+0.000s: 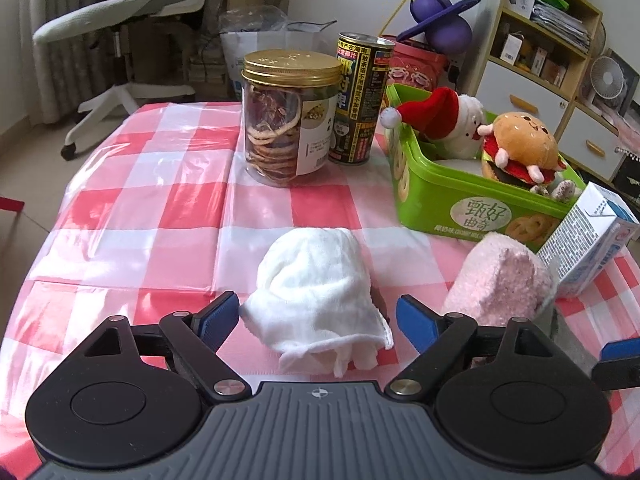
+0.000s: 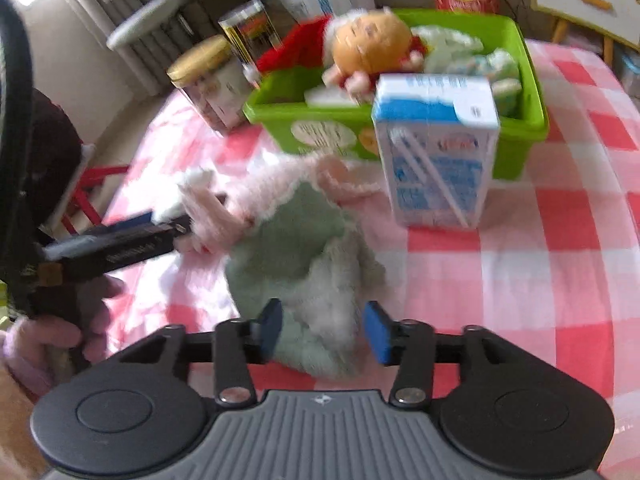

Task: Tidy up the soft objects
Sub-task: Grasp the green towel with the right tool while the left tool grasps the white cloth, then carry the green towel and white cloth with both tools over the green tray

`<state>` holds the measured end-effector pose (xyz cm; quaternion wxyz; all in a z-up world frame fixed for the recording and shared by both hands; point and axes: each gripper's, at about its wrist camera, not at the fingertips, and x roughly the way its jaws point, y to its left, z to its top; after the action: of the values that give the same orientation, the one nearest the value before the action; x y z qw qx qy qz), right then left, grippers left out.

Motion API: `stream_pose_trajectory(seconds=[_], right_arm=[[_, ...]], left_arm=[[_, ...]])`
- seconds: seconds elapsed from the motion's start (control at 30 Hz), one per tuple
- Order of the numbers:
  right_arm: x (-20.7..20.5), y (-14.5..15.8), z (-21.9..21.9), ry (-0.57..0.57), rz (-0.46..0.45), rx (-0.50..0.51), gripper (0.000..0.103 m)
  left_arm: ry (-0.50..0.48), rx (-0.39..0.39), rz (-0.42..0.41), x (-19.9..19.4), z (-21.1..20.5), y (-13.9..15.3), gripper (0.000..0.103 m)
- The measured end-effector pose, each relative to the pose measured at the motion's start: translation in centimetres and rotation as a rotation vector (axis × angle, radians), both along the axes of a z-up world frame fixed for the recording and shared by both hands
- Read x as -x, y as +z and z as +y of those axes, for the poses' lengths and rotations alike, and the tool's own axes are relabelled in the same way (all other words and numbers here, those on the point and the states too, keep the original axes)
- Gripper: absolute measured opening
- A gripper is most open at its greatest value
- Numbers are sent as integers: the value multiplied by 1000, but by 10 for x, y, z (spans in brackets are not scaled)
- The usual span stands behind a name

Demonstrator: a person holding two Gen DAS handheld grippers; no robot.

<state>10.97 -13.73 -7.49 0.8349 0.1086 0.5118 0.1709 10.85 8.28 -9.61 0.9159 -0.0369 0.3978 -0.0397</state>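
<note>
A rolled white cloth [image 1: 320, 292] lies on the checked tablecloth between the open fingers of my left gripper [image 1: 318, 320]. A fluffy pink cloth [image 1: 500, 280] lies to its right; it also shows in the right wrist view [image 2: 256, 196]. My right gripper [image 2: 322, 330] is open around the near end of a fluffy pale green cloth [image 2: 304, 256]. The green box [image 1: 436, 196] holds a Santa plush [image 1: 448, 120] and a burger plush [image 1: 520, 148]; the box also shows in the right wrist view [image 2: 520, 132].
A gold-lidded jar [image 1: 284, 116] and a black can [image 1: 358, 100] stand behind the white cloth. A milk carton [image 2: 436, 148] stands in front of the box. An office chair [image 1: 120, 20] and shelves [image 1: 552, 20] are beyond the table. The left gripper's finger [image 2: 120, 240] reaches in at the left.
</note>
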Motion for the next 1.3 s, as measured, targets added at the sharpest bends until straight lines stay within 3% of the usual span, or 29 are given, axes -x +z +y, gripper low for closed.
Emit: stream_pose_trajectory(seconds=[0.13,0.3,0.47,0.6,0.67,0.7,0.9,1.3], right_arm=[[5,6,15,48,-76,-27,41],[9,-11,47,145,-74,76,41],[16,-29,65,200,-102,196,41],[17,-33,67,196,-129,257,20],[14,-32,64,183,-130,274,2],[13,-32,62,175,-127,276,0],[13,-7,38,109,-81,129,0],[22,54,8,15,-222,-32,0]], left_arm=[[13,-7,-16,-3,0,-3,77],[22,7,-13,-6,0,-5,62],[39,22,-11,-7,3,-3,40],[74,57,-7,-6,11,3,34],[93,84,3,-4,17,7,33],[100,95,9,-3,19,9,33],[113,112,20,5,25,26,32],[81,142,-9,17,19,51,32]])
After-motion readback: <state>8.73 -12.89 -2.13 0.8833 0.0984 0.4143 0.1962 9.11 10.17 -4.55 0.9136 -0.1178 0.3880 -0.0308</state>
